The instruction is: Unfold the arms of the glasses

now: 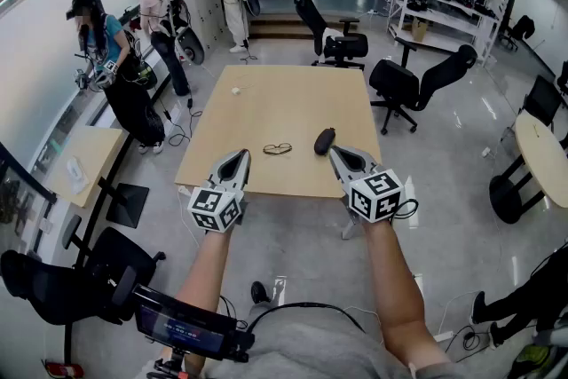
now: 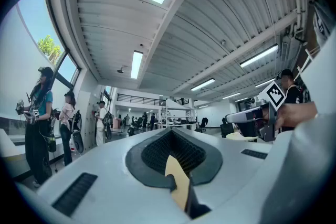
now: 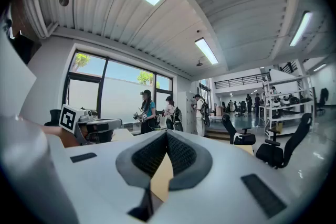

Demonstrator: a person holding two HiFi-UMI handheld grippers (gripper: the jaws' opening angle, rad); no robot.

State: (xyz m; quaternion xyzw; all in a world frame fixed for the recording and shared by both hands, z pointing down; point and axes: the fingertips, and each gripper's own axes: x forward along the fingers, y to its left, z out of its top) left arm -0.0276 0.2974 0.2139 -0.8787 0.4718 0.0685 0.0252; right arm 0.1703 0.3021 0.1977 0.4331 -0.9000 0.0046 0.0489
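Glasses not yet touched; task judged not begun.
Glasses (image 1: 277, 148) are seen mid-frame in the head view, lying near the table's (image 1: 266, 106) lower edge; arm position is too small to be told. Left gripper (image 1: 240, 154) and right gripper (image 1: 335, 153) are held just below them, jaws pressed together, nothing pinched.

A table (image 1: 266, 106) stands mid-room. Glasses (image 1: 277, 148) lie near its front edge, with a pouch (image 1: 324, 140) just to their right. The left gripper (image 1: 241, 154) is held at the front edge, left of the glasses; the right gripper (image 1: 335, 152) is near the pouch. Office chairs (image 1: 417, 82) stand behind and right of the table.
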